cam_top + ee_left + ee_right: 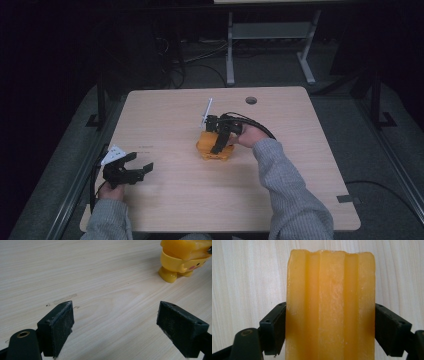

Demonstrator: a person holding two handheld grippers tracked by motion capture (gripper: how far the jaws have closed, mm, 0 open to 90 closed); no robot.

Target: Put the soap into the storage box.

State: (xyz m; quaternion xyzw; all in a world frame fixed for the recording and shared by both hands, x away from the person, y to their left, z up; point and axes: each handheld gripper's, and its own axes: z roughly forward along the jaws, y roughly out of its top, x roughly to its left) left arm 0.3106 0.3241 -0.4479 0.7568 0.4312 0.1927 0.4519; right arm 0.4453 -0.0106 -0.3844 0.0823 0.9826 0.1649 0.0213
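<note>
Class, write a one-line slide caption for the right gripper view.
Right hand-held gripper clamps a ridged orange-yellow block above the light wooden table.

Yellow-orange translucent block [330, 305], ribbed lengthwise, paler along the ridges. Yellow toy figure [183, 261] with a pink cheek spot. Black left tool [122, 327] and black right tool [329, 332], pads scuffed whitish. Pale wood-grain counter [300, 165]. Grey ribbed sleeve [287, 185]

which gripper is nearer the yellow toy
Right. The right gripper is on the yellow toy, jaws closed on its orange block. The left gripper sits open, apart, toward the table's left edge.
</note>
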